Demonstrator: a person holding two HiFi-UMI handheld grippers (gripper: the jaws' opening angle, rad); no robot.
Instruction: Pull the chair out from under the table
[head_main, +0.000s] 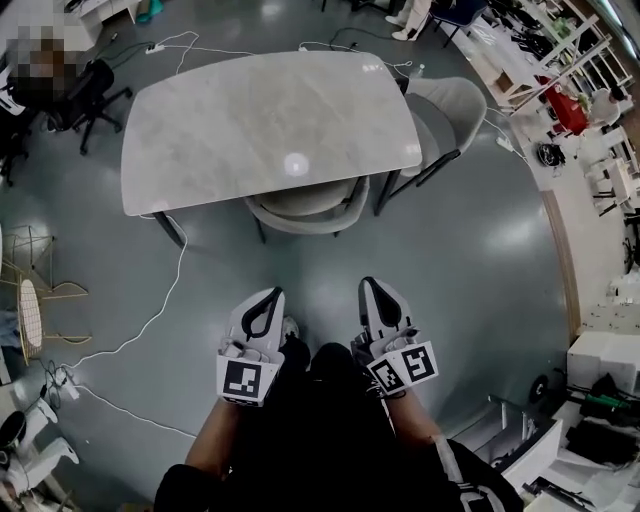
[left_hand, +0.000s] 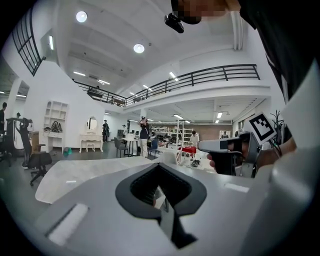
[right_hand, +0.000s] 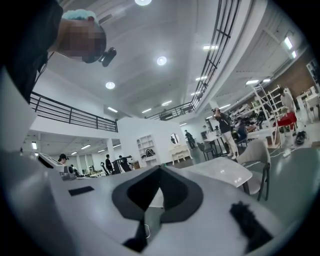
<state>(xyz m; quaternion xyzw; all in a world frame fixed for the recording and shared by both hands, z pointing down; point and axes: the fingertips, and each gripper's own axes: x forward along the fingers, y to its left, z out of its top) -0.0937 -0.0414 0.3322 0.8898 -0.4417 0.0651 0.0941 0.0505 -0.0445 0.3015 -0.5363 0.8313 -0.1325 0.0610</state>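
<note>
A grey upholstered chair (head_main: 306, 207) is tucked under the near long edge of the marble-topped table (head_main: 260, 125); only its curved back and part of the seat show. My left gripper (head_main: 267, 297) and right gripper (head_main: 373, 288) are held side by side in front of my body, both shut and empty, pointing at the table and well short of the chair. In the left gripper view the shut left gripper (left_hand: 160, 169) faces the table top (left_hand: 75, 175), with the right gripper (left_hand: 225, 146) beside it. The right gripper (right_hand: 159, 171) also points across the table (right_hand: 220, 172).
A second grey chair (head_main: 447, 112) stands at the table's right end, also visible as the chair (right_hand: 256, 155) in the right gripper view. White cables (head_main: 150, 320) trail over the floor at left. A black office chair (head_main: 85, 95) and gold wire chairs (head_main: 35, 290) stand left; shelves and clutter line the right.
</note>
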